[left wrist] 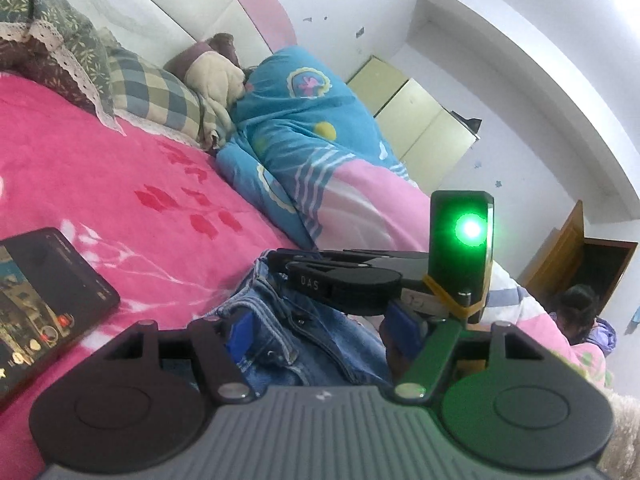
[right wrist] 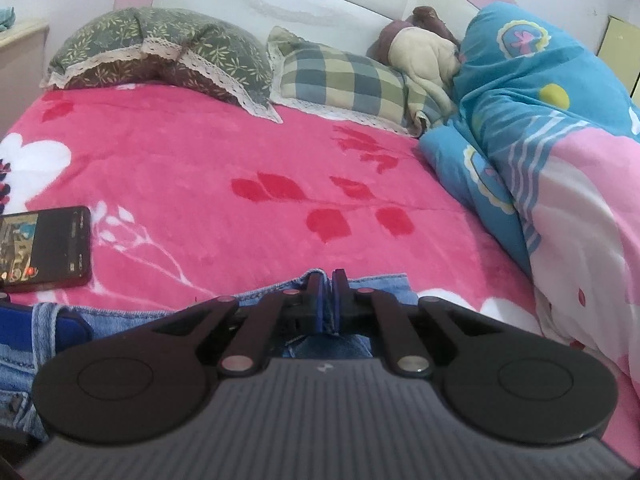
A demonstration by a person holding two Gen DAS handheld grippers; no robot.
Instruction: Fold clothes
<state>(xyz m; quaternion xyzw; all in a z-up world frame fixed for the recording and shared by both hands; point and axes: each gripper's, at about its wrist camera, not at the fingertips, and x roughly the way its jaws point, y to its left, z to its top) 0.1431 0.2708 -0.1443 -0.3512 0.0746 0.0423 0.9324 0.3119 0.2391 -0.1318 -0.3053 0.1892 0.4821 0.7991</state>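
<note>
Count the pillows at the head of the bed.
2. A green leaf-print pillow lies at the left and a plaid pillow to its right, beside a plush toy. More may hide under the blue quilt.

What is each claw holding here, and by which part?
The right claw is shut on the jeans at their top edge. The left claw is open around the jeans' waistband, not gripping.

Right gripper fingers pinched together; left gripper apparently spread wide
</note>
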